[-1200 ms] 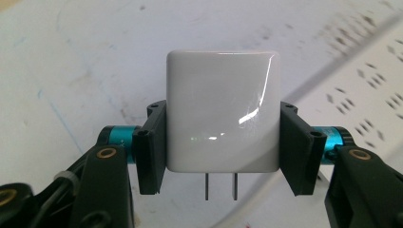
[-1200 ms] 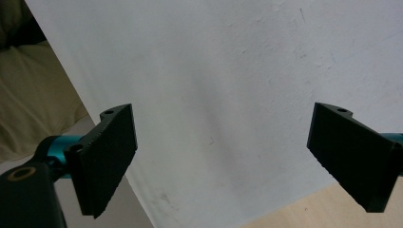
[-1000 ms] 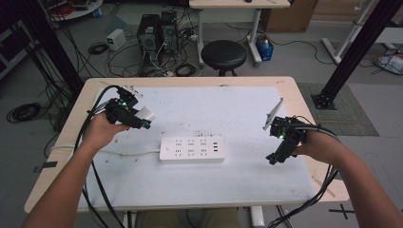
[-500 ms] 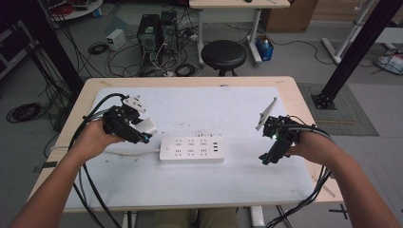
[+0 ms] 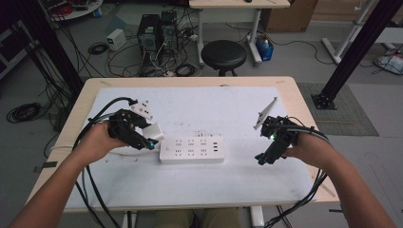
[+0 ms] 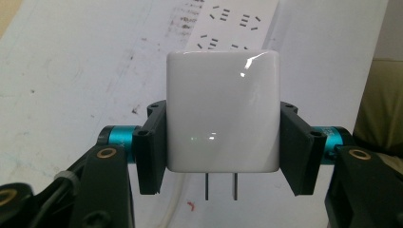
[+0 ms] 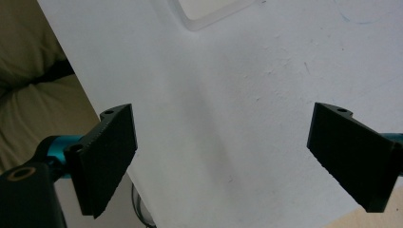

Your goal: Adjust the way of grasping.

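Observation:
A white power strip point(image 5: 192, 149) lies flat at the middle of the table, its sockets point(image 6: 228, 23) showing beyond the held plug in the left gripper view. My left gripper point(image 5: 151, 137) is shut on a white cube charger point(image 6: 222, 114), held just left of the strip's end. The charger point(image 5: 154, 131) has two metal prongs point(image 6: 220, 186) that stick out below it in the left gripper view. My right gripper point(image 5: 263, 159) hovers right of the strip, open, with nothing between its pads point(image 7: 107, 156). A corner of the strip point(image 7: 209, 12) shows in the right gripper view.
The table point(image 5: 304, 102) carries a white mat point(image 5: 214, 107). Black cables point(image 5: 92, 190) trail from both grippers over the near edge. A black stool point(image 5: 223, 54), computer towers point(image 5: 157, 28) and floor cables stand beyond the far edge.
My left gripper carried the charger right and toward the near side, up to the strip's left end. The right gripper shifted slightly.

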Demonstrator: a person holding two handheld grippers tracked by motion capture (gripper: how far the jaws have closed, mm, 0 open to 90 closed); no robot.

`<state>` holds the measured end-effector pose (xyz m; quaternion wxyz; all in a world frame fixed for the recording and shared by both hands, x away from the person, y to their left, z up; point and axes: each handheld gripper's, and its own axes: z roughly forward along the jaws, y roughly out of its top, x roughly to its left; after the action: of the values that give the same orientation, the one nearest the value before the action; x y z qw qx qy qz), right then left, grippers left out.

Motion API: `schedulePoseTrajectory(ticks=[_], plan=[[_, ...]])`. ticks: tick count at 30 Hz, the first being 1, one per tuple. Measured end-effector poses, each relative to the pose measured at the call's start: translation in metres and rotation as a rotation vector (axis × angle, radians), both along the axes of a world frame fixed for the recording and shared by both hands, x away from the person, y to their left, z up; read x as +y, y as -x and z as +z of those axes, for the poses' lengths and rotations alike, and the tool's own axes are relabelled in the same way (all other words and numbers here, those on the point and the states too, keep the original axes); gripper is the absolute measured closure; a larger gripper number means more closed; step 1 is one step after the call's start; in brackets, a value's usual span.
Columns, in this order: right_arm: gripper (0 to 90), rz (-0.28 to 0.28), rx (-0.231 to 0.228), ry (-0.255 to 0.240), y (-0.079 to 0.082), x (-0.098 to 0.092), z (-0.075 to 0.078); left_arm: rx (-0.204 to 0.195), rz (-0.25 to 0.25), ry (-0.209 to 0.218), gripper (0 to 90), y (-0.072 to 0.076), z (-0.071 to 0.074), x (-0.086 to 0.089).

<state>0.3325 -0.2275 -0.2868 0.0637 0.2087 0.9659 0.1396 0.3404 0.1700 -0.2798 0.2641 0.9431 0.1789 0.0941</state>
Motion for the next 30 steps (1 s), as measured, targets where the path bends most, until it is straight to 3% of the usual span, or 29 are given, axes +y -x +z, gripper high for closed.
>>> schedulePoseTrajectory(ticks=[5,12,18,21,28,30], plan=[[8.9,-0.072,0.009,-0.063,0.0,0.001,0.006,-0.01,-0.026,-0.001,42.6,-0.002,0.004,-0.005],[8.9,-0.12,0.048,-0.174,0.002,0.004,0.002,-0.02,-0.066,0.016,42.6,-0.003,0.004,-0.015],[8.9,-0.185,0.113,-0.34,0.008,0.006,-0.004,-0.027,-0.112,0.031,42.6,-0.003,0.003,-0.03],[8.9,-0.213,0.153,-0.399,0.009,0.007,-0.005,-0.03,-0.135,0.037,42.5,-0.001,0.001,-0.038],[8.9,-0.252,0.195,-0.52,0.01,0.009,-0.005,-0.04,-0.161,0.054,42.6,0.001,-0.001,-0.052],[8.9,-0.283,0.238,-0.57,0.009,0.008,-0.006,-0.048,-0.175,0.053,42.6,0.002,-0.001,-0.056]])
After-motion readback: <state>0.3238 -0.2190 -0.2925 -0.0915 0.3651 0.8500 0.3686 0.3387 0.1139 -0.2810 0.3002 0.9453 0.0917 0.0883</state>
